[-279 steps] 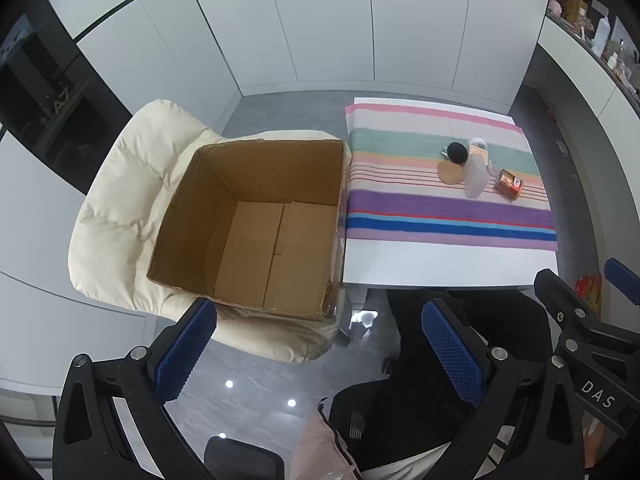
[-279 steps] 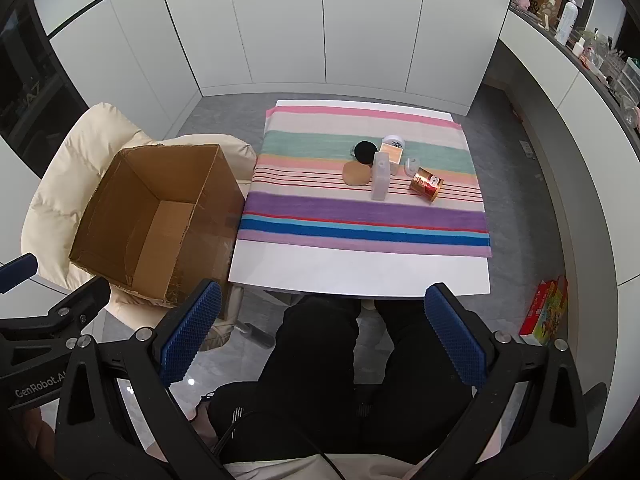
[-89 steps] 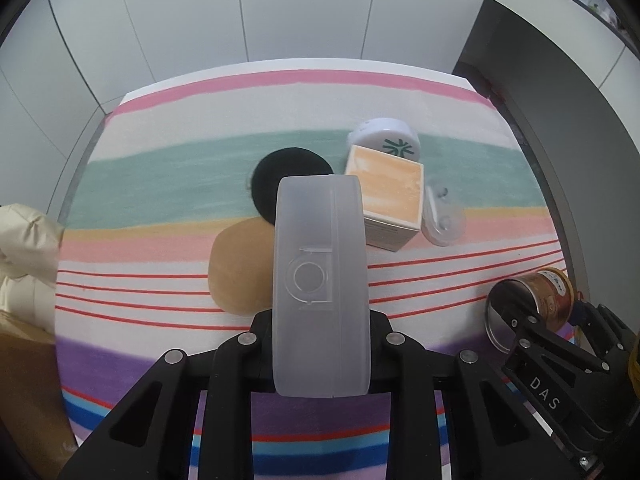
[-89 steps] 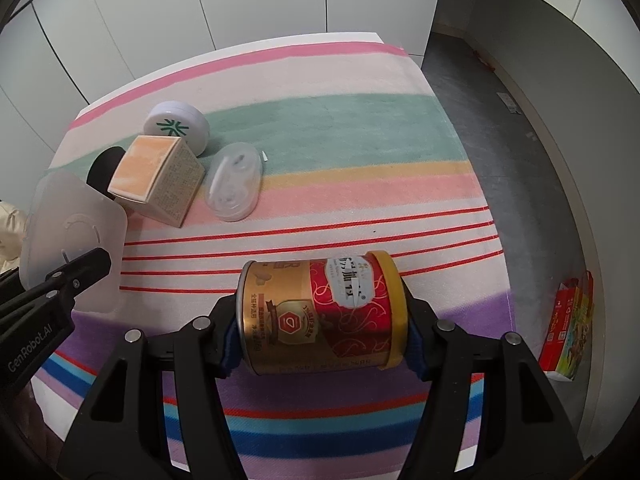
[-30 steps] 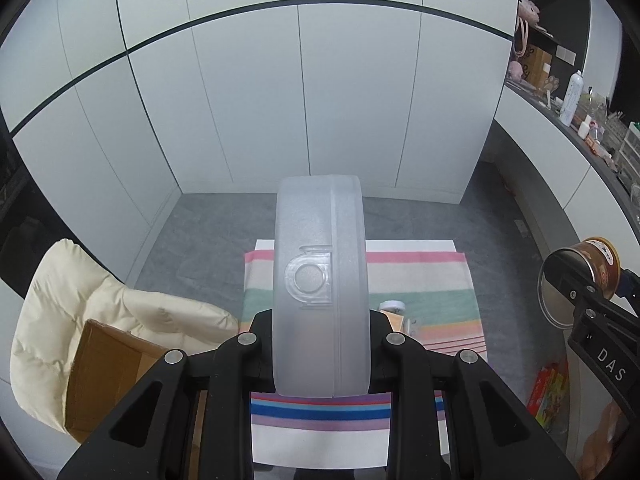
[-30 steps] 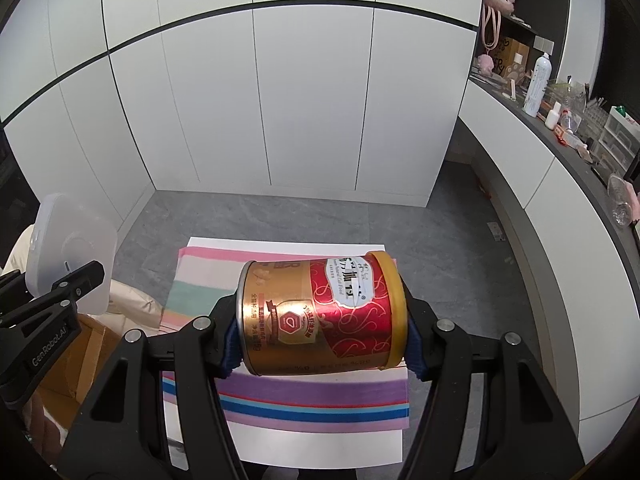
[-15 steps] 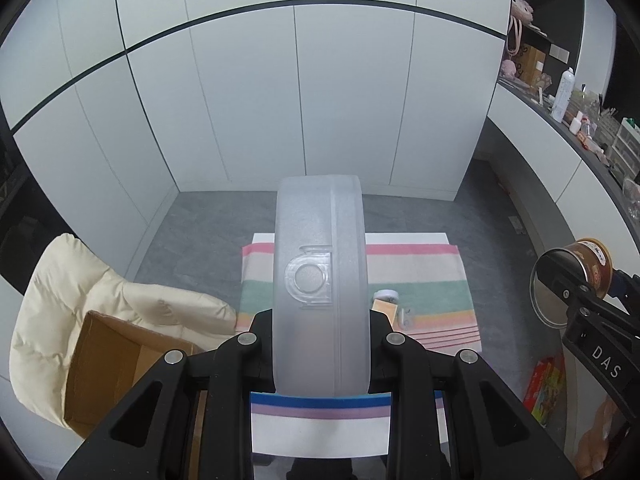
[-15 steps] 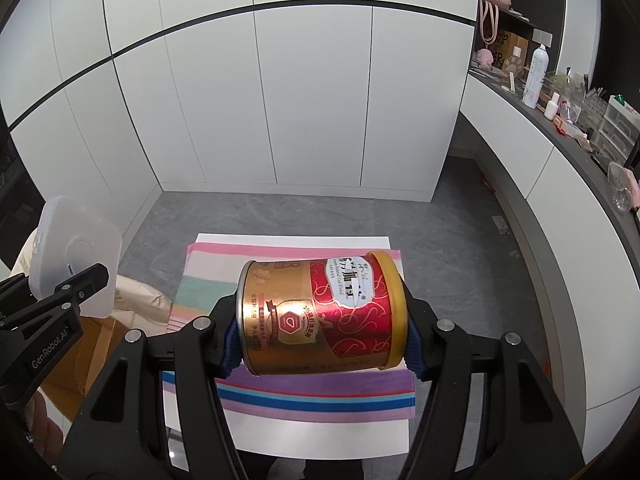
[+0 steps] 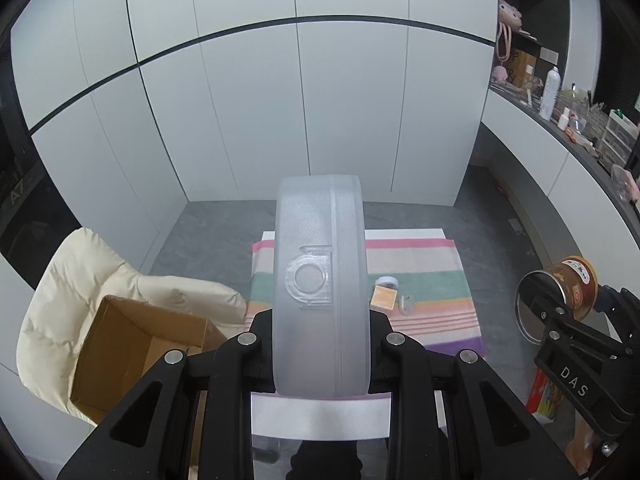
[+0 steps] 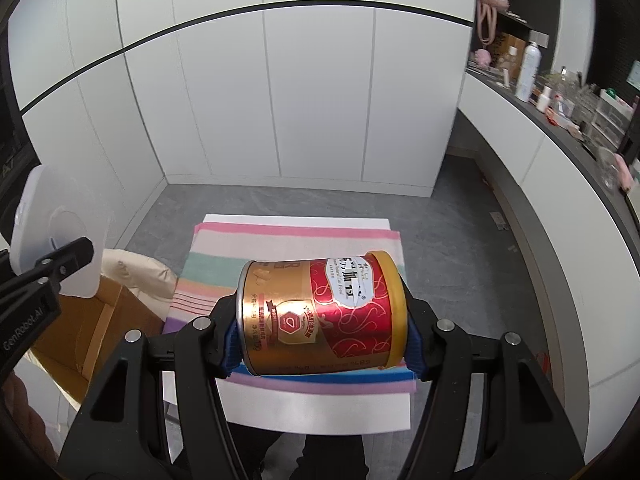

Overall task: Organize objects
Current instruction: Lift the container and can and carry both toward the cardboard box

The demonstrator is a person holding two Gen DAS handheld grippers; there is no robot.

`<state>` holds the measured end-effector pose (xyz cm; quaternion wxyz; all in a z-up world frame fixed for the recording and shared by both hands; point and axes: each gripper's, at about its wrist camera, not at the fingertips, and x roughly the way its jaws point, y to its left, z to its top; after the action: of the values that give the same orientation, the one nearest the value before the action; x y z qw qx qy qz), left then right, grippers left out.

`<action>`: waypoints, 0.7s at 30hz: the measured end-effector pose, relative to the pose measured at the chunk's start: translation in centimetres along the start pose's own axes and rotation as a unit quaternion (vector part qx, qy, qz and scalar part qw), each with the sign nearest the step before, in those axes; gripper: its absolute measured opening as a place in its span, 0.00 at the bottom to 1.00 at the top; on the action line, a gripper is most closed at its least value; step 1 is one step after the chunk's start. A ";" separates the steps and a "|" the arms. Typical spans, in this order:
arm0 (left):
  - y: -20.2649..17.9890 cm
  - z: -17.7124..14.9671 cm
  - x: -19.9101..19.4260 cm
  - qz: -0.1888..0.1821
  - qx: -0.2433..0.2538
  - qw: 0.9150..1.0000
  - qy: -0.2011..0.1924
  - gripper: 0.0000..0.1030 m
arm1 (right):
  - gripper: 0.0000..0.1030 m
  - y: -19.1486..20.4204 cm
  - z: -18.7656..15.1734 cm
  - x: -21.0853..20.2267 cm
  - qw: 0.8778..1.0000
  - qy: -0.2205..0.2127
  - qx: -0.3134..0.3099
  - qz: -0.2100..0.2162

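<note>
Jaws of the left gripper (image 9: 320,336) squeeze a frosted clear plastic case (image 9: 320,280) standing on its edge. Jaws of the right gripper (image 10: 322,346) hold a red and gold round tin (image 10: 320,316) by its ends. Both hang high over the striped-cloth surface (image 9: 420,264). An open brown cardboard box (image 9: 136,344) sits left on a cream padded chair (image 9: 72,280).

Cardboard box (image 9: 132,356) left of table (image 9: 320,420)

Left gripper (image 9: 320,344): black plastic frame, silver screws, "GenRobot.AI" marking. Right gripper (image 10: 322,344): black frame, blue ribbed pads (image 10: 414,354), "DAS" marking. Person: black trousers (image 10: 320,456).
</note>
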<state>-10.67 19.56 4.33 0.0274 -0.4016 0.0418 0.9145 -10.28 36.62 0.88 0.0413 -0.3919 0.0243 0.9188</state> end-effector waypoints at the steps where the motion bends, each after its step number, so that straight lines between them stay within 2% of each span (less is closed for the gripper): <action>1: -0.1 -0.5 -0.3 0.000 0.003 1.000 -0.001 0.27 | 0.62 0.0 -0.5 -0.3 1.000 0.000 0.002 0.000; 7: -0.1 -3.5 -2.3 -0.011 0.000 1.000 0.004 0.27 | 0.62 0.3 -4.0 -2.6 1.000 0.003 0.007 0.010; 14: 1.2 -8.1 -5.7 -0.034 -0.018 0.999 -0.013 0.27 | 0.62 0.7 -8.0 -4.6 1.000 0.006 0.012 0.019; 21: 2.7 -13.5 -6.7 -0.023 -0.030 0.999 0.005 0.27 | 0.62 1.0 -12.8 -5.8 0.999 0.031 0.019 0.014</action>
<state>3.54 15.48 0.33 0.0360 -0.4078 0.0058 0.9123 2.84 34.35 -3.78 0.0352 -0.4186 0.0490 0.9062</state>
